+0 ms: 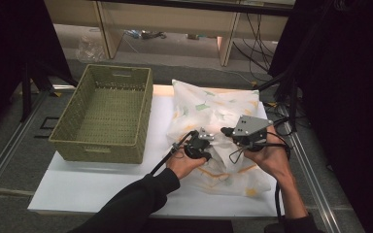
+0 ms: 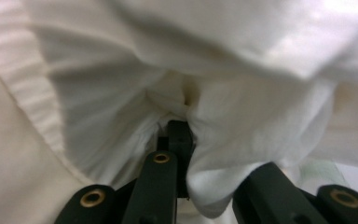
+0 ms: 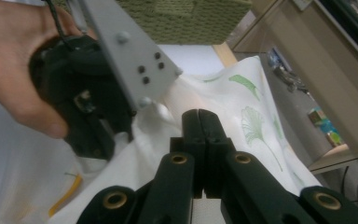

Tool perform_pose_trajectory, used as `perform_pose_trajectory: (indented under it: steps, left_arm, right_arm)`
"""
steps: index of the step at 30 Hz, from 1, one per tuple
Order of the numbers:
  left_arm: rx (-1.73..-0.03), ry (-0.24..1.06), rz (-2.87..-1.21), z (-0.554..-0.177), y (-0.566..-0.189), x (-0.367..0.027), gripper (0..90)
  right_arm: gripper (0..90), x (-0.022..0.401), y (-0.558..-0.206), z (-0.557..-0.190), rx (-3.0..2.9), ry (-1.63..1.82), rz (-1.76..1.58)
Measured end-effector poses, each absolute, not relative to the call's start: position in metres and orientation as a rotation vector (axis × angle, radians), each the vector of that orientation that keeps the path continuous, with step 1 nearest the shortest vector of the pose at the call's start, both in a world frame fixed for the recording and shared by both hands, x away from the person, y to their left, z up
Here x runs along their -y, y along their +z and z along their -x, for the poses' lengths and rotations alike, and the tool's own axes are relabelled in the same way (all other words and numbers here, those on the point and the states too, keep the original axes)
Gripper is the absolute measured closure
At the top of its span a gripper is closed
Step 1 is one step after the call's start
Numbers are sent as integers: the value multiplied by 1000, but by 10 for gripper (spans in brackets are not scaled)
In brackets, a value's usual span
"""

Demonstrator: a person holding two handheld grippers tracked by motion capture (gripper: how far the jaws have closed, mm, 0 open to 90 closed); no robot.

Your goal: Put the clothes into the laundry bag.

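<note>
Two grippers meet over a white cloth (image 1: 213, 121) printed with green and yellow leaves, which lies crumpled on the right half of the white table (image 1: 97, 187). Taking the table as a clock face seen from the high view, the cloth spreads from the centre out toward three o'clock, with one end rising toward one o'clock and its near edge reaching five o'clock.

The left gripper (image 1: 205, 141) sits at the near middle of the cloth, held in the left hand (image 1: 187, 162), whose dark sleeve comes in from six o'clock. In the left gripper view its jaws are nearly pressed together and pinch a bunched fold of the cloth (image 2: 242, 116); fabric wraps over and around the tips, and more of it hangs in folds above.

The right gripper (image 1: 227, 131), topped by its grey three-cornered plate, lies just beside the left one on its three-o'clock side, held by the right hand (image 1: 267, 155). In the right gripper view its jaws are pressed flat together, with the cloth (image 3: 242, 107) under them and beyond the tips; whether any fabric is caught between them I cannot tell. The same view shows the left gripper (image 3: 98, 140) close by at ten o'clock, its tips down in the cloth.

A green woven basket (image 1: 126, 80) stands at nine to ten o'clock on the table, apart from the cloth.
</note>
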State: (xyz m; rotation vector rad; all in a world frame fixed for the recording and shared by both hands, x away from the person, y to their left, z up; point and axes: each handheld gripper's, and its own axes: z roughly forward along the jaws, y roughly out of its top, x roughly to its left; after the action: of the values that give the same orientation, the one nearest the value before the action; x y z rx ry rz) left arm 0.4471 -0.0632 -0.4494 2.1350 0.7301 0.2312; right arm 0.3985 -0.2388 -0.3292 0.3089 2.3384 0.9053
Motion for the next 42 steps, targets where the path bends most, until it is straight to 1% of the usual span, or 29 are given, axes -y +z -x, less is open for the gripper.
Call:
perform_pose_trajectory:
  steps: [2, 6, 7, 10, 11, 13, 14, 15, 16, 17, 20, 22, 24, 25, 27, 29, 31, 32, 35, 36, 37, 38, 39, 40, 42]
  left_arm:
    - [-759, 249, -2094, -454, -444, 66, 824]
    - [-833, 339, -2006, -471, -439, 69, 821]
    - [-880, 331, -1953, -475, -442, 72, 818]
    - [-913, 271, -1979, -485, -450, 74, 797]
    - [-906, 240, -1992, -485, -452, 73, 786]
    - [-895, 219, -2004, -484, -450, 71, 752]
    - [-890, 201, -2005, -483, -448, 69, 725]
    - [-891, 174, -2004, -481, -447, 67, 680]
    - [-862, 148, -2048, -480, -444, 62, 618]
    - [-863, 137, -2042, -477, -442, 61, 560]
    - [-803, 155, -2112, -465, -436, 54, 425]
    - [-763, 204, -2168, -454, -435, 51, 343]
    - [-747, 211, -2202, -444, -436, 46, 282]
    - [-745, 215, -2207, -441, -436, 42, 268]
    - [-765, 191, -2191, -436, -440, 35, 267]
    - [-767, 180, -2215, -431, -444, 29, 264]
    - [-795, 153, -2201, -426, -453, 30, 254]
    - [-774, 156, -2243, -426, -455, 29, 250]
    - [-790, 162, -2238, -427, -461, 34, 239]
    - [-819, 162, -2232, -429, -463, 36, 240]
    - [-790, 162, -2264, -434, -464, 36, 253]
    - [-797, 159, -2287, -438, -464, 38, 289]
    - [-790, 167, -2309, -444, -466, 39, 367]
    - [-794, 166, -2285, -449, -469, 41, 443]
    - [-783, 151, -2278, -457, -471, 43, 639]
  right_arm:
    - [900, 239, -327, -396, -2332, 904, -311]
    - [900, 241, -323, -394, -2328, 905, -329]
    - [900, 241, -323, -394, -2333, 908, -329]
    - [900, 242, -326, -395, -2346, 907, -333]
    - [900, 242, -327, -396, -2354, 900, -333]
    - [900, 242, -329, -397, -2358, 899, -332]
    - [900, 242, -330, -398, -2360, 901, -328]
    - [900, 242, -331, -398, -2362, 902, -334]
    - [900, 242, -331, -398, -2362, 903, -336]
    - [900, 241, -330, -398, -2360, 908, -343]
    - [900, 241, -329, -397, -2362, 907, -337]
    - [900, 241, -329, -397, -2356, 906, -335]
    - [900, 241, -329, -398, -2354, 912, -343]
    - [900, 241, -329, -398, -2355, 906, -335]
    - [900, 241, -329, -397, -2357, 911, -341]
    - [900, 241, -328, -397, -2355, 908, -335]
    - [900, 240, -329, -398, -2356, 912, -330]
    - [900, 239, -329, -397, -2361, 910, -335]
    - [900, 239, -329, -398, -2359, 906, -323]
    - [900, 238, -329, -398, -2366, 909, -327]
    - [900, 238, -329, -398, -2365, 909, -329]
    - [900, 238, -330, -398, -2367, 907, -325]
    - [900, 238, -330, -398, -2367, 906, -324]
    - [900, 238, -330, -398, -2368, 911, -330]
    - [900, 238, -330, -398, -2368, 913, -331]
